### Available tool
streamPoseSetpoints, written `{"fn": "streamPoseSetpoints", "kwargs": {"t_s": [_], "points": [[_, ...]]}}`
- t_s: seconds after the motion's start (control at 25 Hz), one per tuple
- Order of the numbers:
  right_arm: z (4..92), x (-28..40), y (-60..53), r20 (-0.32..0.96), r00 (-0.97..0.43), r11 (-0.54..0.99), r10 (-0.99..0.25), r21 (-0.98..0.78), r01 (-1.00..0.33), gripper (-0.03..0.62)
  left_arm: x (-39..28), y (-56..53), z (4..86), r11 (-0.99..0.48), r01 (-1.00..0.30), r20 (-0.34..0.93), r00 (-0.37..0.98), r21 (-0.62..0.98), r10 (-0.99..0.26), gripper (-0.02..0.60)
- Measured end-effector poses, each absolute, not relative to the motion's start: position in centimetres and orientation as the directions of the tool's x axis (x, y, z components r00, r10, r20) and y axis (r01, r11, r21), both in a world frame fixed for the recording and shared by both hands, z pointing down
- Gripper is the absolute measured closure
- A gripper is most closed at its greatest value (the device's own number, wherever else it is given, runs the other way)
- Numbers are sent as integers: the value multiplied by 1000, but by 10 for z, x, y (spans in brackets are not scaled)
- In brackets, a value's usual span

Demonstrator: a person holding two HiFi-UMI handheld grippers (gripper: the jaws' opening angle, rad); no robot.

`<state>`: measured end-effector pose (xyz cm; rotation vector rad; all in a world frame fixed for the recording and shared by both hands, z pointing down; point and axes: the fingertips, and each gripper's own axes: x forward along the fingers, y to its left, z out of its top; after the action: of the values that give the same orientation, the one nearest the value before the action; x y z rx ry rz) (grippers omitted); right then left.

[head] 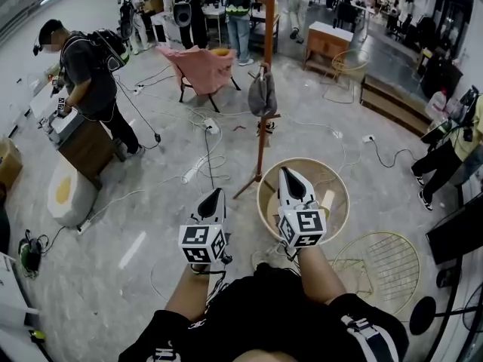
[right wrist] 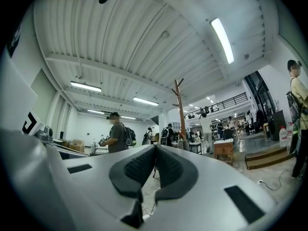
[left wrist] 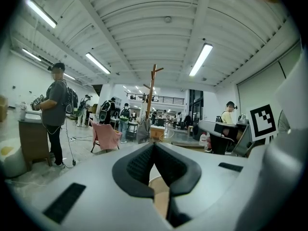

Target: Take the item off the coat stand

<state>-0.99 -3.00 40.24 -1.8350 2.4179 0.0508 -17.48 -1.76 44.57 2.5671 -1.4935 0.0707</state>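
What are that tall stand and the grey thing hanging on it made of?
The stand looks like wood: reddish-brown, matte, with branch-like pegs. The grey thing is probably soft cloth, since it sags in folds, but it is too small to be sure.

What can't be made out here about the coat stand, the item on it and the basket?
Grey item: head view, too small to tell bag from hat.
Coat stand top: head view, cut off by the upper edge.
Stand's feet: gripper views, hidden behind left gripper and right gripper.
Basket inside: head view, partly covered by the right gripper.
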Motion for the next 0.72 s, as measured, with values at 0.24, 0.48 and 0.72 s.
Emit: {"fn": "streamPoseSetpoints", "kwargs": {"t_s": [0.24,0.48,0.72], "points": [[396,1,-81,-110,-273,280,-956,-57,-958,579,-164,-65,441,-475,-872,134,488,115,-863,566],[393,21,-137,-111,-285,294,-952,-80,-952,579,-144,-119,436,-465,-879,145,476,101,-868,566],[399,43,-197,-116,-299,312,-947,-112,-944,579,-122,-174,443,-451,-889,158,458,83,-875,566]]}}
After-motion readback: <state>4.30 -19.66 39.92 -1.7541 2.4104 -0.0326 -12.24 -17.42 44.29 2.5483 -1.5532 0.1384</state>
